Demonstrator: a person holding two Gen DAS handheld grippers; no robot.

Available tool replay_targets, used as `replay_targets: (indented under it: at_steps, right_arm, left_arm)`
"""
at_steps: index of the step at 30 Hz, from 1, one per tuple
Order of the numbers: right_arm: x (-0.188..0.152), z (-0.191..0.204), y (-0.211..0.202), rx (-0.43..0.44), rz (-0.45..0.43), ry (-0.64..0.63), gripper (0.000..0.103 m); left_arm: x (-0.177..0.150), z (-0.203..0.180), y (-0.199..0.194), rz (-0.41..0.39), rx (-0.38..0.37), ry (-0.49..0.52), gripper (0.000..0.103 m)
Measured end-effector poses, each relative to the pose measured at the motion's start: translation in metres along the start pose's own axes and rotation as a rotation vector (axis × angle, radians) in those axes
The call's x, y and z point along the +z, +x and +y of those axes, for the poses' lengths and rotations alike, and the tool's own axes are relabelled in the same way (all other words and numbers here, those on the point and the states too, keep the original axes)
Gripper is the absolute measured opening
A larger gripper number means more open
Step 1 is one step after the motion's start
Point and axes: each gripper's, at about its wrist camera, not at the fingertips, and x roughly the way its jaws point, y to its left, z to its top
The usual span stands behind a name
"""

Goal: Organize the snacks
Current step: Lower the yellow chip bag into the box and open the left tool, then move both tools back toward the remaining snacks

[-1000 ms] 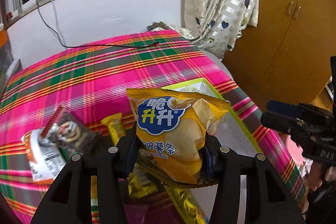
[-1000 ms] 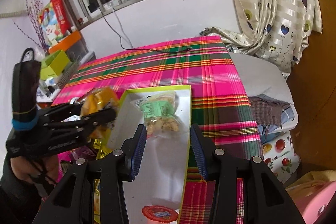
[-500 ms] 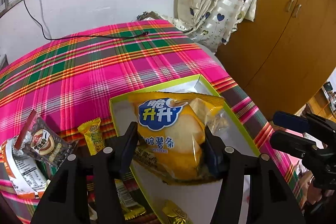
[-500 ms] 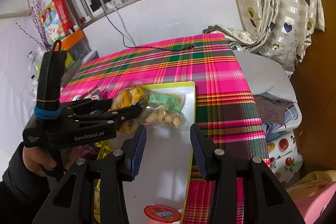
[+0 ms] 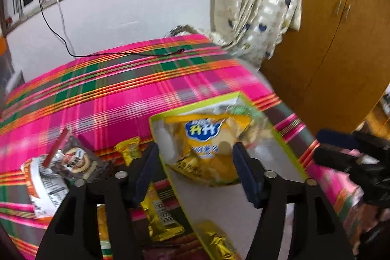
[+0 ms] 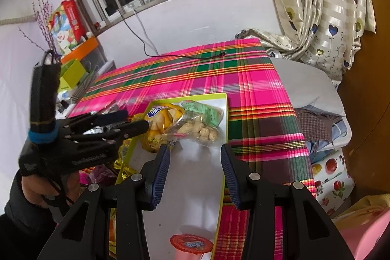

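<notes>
The yellow chip bag (image 5: 207, 148) lies at the far end of the green-rimmed white tray (image 5: 287, 145), leaning on a clear biscuit bag with a green label (image 6: 199, 123). My left gripper (image 5: 195, 150) hovers just short of it; its jaws are closing, and the pads stand off the bag on both sides without pressing it. From the right wrist view the left gripper (image 6: 131, 120) sits at the tray's left edge, its tips beside the chip bag (image 6: 160, 118). My right gripper (image 6: 195, 150) hangs open over the tray's bare middle (image 6: 195, 187) with nothing between its fingers.
Loose snacks lie left of the tray on the plaid cloth: a dark sachet (image 5: 75, 160), a yellow candy (image 5: 129, 150), gold wrappers (image 5: 158, 216), a white-orange packet (image 5: 41, 184). A red-lidded cup (image 6: 191, 243) sits at the tray's near end. A black cable (image 5: 146, 54) crosses the far table.
The left gripper let go of the chip bag, which now lies in the tray against the biscuit bag, and drew back a little. The right gripper stayed put.
</notes>
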Motion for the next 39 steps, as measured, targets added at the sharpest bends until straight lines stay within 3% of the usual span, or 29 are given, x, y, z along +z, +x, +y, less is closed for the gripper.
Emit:
replay_targets:
  at_steps: [2, 8, 14, 26, 39]
  right_arm:
    - [0.000, 0.000, 0.000, 0.001, -0.001, 0.001, 0.042]
    - [-0.001, -0.001, -0.002, -0.003, 0.000, 0.006, 0.042]
    - [-0.006, 0.006, -0.011, 0.004, -0.011, 0.005, 0.042]
    - [-0.021, 0.039, -0.021, 0.039, -0.005, -0.036, 0.042]
    - [-0.029, 0.073, -0.021, 0.070, -0.016, -0.099, 0.041]
  left_arm:
    - [-0.002, -0.003, 0.009, 0.034, 0.040, 0.015, 0.037]
    - [0.001, 0.003, 0.011, 0.017, 0.068, -0.020, 0.037]
    - [-0.005, 0.019, -0.016, -0.027, 0.061, -0.061, 0.037]
    - [-0.054, 0.049, -0.081, -0.092, 0.089, -0.160, 0.037]
    - [-0.105, 0.070, -0.108, -0.114, 0.128, -0.278, 0.037]
